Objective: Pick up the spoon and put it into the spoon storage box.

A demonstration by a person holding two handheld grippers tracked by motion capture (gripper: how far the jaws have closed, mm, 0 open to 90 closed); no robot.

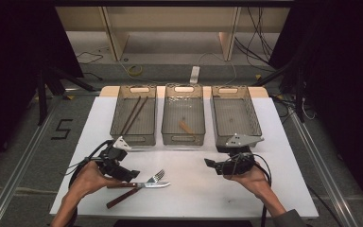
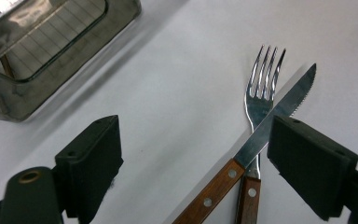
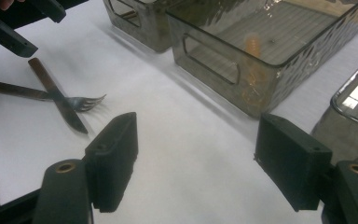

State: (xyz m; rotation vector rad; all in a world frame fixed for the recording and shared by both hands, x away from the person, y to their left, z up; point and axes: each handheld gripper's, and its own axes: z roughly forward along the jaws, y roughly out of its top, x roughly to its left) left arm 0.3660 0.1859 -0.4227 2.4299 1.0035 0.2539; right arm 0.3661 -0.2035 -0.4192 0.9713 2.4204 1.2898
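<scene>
Two pieces of cutlery sit crossed near the front left of the white table (image 1: 264, 189): a steel fork with a brown wooden handle (image 1: 139, 186) and a serrated steel knife with a riveted wooden handle (image 2: 242, 156), the knife lying over the fork's neck. Behind them are three smoky translucent plastic bins in a row; the left bin (image 1: 118, 116) holds a pair of dark chopsticks (image 1: 133, 115), the middle bin (image 1: 170, 118) has a small wooden piece (image 1: 185, 126), and the right bin (image 1: 253, 113) looks bare.

Looks like a sort-the-cutlery job, at the reach-in stage. The left gripper (image 2: 196, 154) hangs just over the crossing point with its jaws wide, gripping nothing, the knife handle running between them. The right gripper (image 3: 196, 163) is off to the right, also spread wide with nothing between its pads, pointing across toward the cutlery.

Next move probably calls for the left one to drop lower and pinch the knife's handle alone, since it's on top. Lifting it cleanly without dragging the fork along seems the tricky bit.
</scene>
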